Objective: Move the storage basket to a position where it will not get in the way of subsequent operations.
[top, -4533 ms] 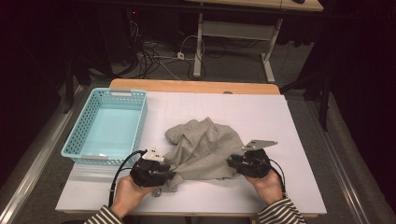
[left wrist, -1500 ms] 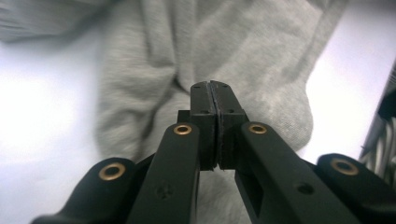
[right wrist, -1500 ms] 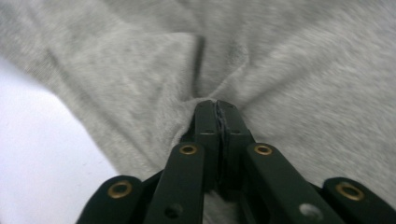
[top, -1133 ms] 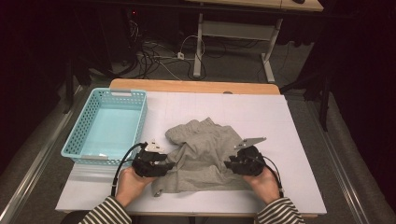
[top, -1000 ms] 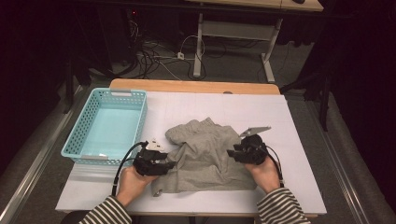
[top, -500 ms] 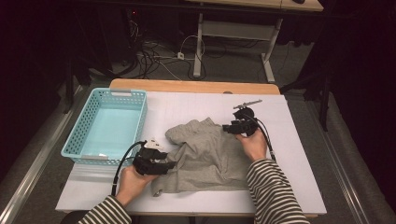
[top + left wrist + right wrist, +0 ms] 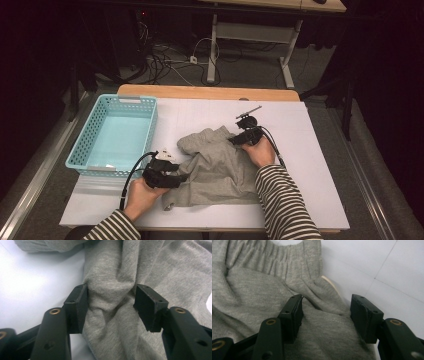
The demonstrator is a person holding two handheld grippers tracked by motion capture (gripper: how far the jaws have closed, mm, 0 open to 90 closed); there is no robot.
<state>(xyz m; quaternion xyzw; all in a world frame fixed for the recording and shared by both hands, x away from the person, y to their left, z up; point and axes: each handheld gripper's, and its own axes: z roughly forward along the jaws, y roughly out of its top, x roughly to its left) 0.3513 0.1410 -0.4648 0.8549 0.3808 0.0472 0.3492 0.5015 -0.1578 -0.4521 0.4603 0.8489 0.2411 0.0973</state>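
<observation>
The grey garment (image 7: 215, 167) lies crumpled on the white surface (image 7: 310, 165), just right of the blue basket (image 7: 112, 135). Your left gripper (image 7: 111, 303) straddles a fold, jaws parted. Your right gripper (image 7: 325, 312) sits spread over the garment's edge.

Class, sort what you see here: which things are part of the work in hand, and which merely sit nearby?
In the work:
crumpled grey knit garment
left gripper, jaws open astride a fold
right gripper, jaws open over the cloth

Merely nearby:
light blue plastic mesh basket
white table
</observation>
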